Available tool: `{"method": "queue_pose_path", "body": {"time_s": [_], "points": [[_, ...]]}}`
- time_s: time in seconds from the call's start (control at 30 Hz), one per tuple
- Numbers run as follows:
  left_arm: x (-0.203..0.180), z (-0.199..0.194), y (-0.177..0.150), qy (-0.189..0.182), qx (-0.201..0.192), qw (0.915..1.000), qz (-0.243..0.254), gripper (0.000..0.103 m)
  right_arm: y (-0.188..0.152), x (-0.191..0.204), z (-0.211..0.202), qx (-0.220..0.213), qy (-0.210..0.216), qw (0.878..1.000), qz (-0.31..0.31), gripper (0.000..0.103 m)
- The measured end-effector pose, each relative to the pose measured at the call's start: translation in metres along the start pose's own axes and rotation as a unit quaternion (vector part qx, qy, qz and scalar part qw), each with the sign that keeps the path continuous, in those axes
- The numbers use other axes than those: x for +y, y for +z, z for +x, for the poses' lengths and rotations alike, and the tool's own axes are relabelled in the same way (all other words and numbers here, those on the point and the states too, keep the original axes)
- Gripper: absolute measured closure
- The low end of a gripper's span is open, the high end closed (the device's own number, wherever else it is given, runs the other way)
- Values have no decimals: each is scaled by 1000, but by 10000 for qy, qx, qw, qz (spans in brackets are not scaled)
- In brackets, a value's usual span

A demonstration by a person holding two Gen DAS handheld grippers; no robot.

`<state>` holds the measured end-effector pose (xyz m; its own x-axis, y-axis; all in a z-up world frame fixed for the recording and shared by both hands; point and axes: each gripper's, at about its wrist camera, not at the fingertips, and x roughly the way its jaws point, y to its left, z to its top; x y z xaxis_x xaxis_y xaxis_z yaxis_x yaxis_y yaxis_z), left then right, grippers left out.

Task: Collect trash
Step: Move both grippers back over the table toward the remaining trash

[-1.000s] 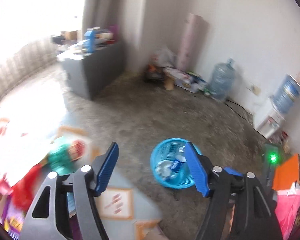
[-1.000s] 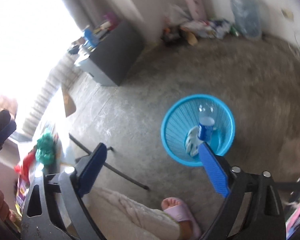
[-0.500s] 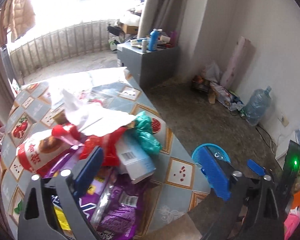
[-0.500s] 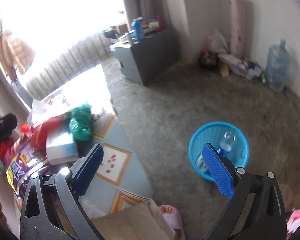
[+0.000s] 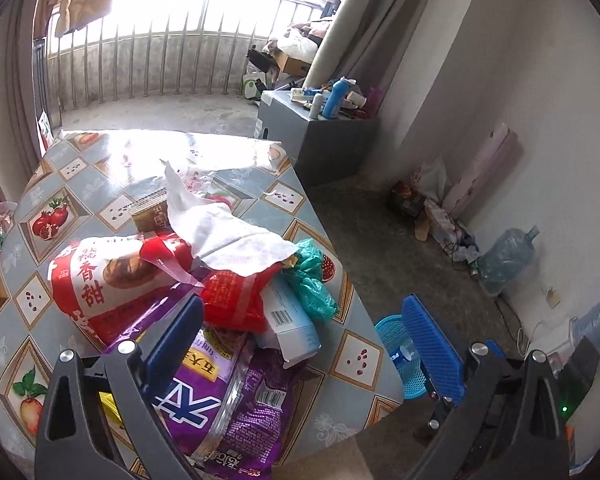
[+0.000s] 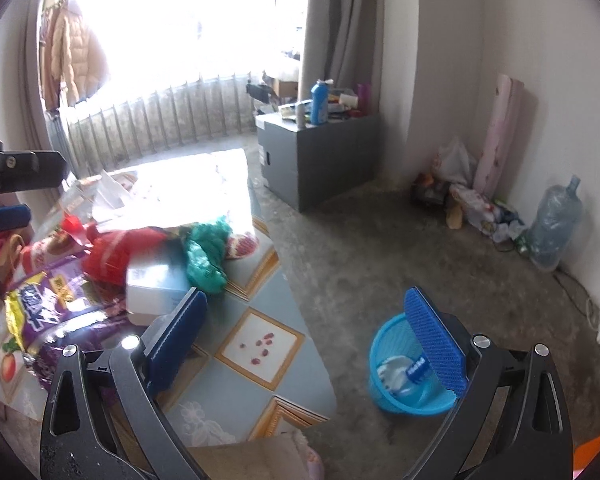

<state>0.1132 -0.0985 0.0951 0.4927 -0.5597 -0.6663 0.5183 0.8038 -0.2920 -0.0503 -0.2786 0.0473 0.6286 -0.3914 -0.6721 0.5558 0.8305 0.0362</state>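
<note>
Trash heap on the table, both tools empty

Trash point(image 5: 204, 280) lies piled on the near half of the table point(image 5: 356, 356), while the blue basket point(image 6: 410, 372) stands on the floor just beside the table's edge, already holding a plastic bottle point(image 6: 414, 372) and something pale. The left hand-held gripper point(image 5: 300, 336) hangs over the heap with its jaws spread wide, having just been opening, and nothing lies between them. The right hand-held gripper point(image 6: 312, 336) is likewise spread and empty, set over the table's bare corner.

Handling, as judged: the snack bags point(image 5: 100, 280), the white tissue point(image 5: 228, 232) and the green bag point(image 5: 312, 280) look light, soft and crushable, the foil probably slippery; pinching a crumpled fold or a sealed edge should hold best. The carton point(image 5: 288, 320) looks stiffer and suits a grip across its narrow faces.

The left view shows the heap from above, with its layering and the print on the purple bag point(image 5: 220, 392). The right view shows the basket's whole rim and its contents, which the left view mostly hides behind a jaw, and catches part of the other tool at its left edge.
</note>
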Motion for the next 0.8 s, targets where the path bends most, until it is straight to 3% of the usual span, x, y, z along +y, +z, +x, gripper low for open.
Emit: {"method": "queue_pose_path", "body": {"time_s": [0.23,0.53,0.67,0.8], "points": [[8,-19,3,-173,-413,9990,88,6,7,0,-5,-190,873,9947,505,8],[13,-39,7,-224,-1035,9926,587,6,11,14,-4,-286,1096,9918,597,8],[17,-42,9,-151,-1195,9897,775,6,8,-1,2,-228,942,9933,630,9],[24,-46,10,-21,-1408,9854,953,6,5,-24,13,-6,938,9912,932,17]]}}
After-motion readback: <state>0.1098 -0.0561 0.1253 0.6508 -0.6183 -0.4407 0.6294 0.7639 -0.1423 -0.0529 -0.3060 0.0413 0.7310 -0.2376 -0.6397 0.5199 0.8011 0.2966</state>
